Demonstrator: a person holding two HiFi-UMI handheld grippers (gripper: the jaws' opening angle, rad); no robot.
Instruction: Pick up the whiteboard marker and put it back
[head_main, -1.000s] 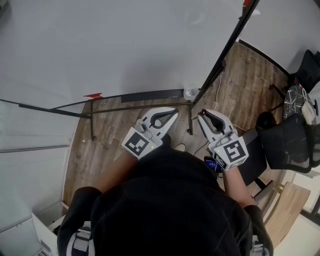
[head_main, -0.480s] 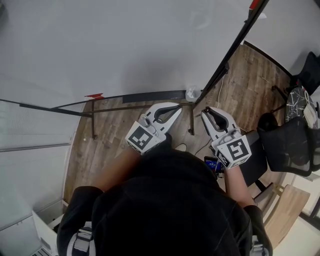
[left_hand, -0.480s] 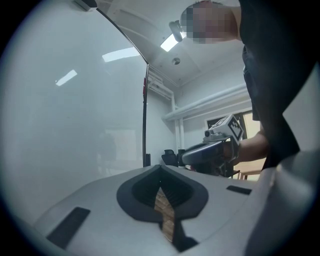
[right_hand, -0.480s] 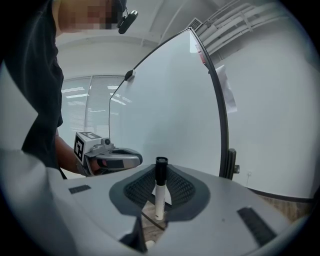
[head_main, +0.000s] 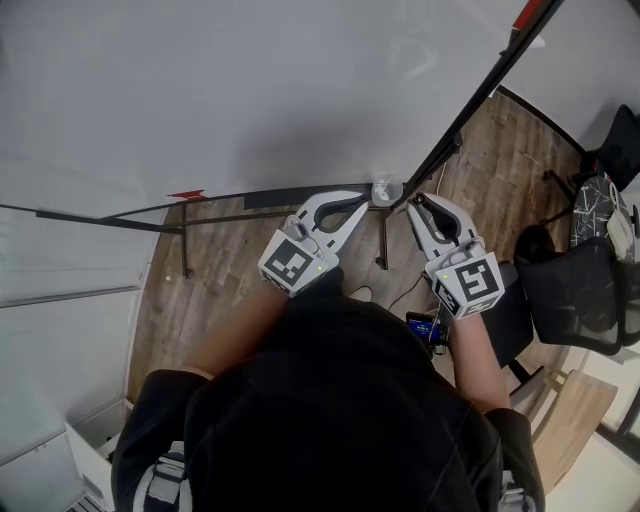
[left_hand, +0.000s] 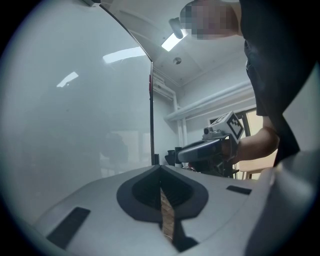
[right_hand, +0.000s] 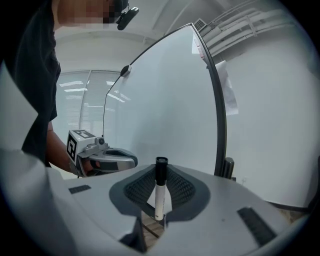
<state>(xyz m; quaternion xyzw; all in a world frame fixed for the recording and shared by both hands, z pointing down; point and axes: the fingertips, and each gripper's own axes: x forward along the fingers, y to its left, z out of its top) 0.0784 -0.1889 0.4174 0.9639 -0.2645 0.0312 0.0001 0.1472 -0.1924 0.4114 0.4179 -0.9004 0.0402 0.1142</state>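
White-barrelled whiteboard marker (right_hand: 159, 192) stands upright, black cap on top, pinched in the right gripper (head_main: 420, 205).

The floor (head_main: 220, 290) is of brown wood planks. A whiteboard stand rests on it by two short black feet, the left foot (head_main: 185, 248) and the right foot (head_main: 383, 240), joined by a dark rail (head_main: 270, 216). A black office chair (head_main: 578, 298) stands on the planks at the right edge.

Two hand-held grippers, left (head_main: 362, 202) and right (head_main: 416, 204), one whiteboard marker (right_hand: 160, 192), one whiteboard (head_main: 250, 90).
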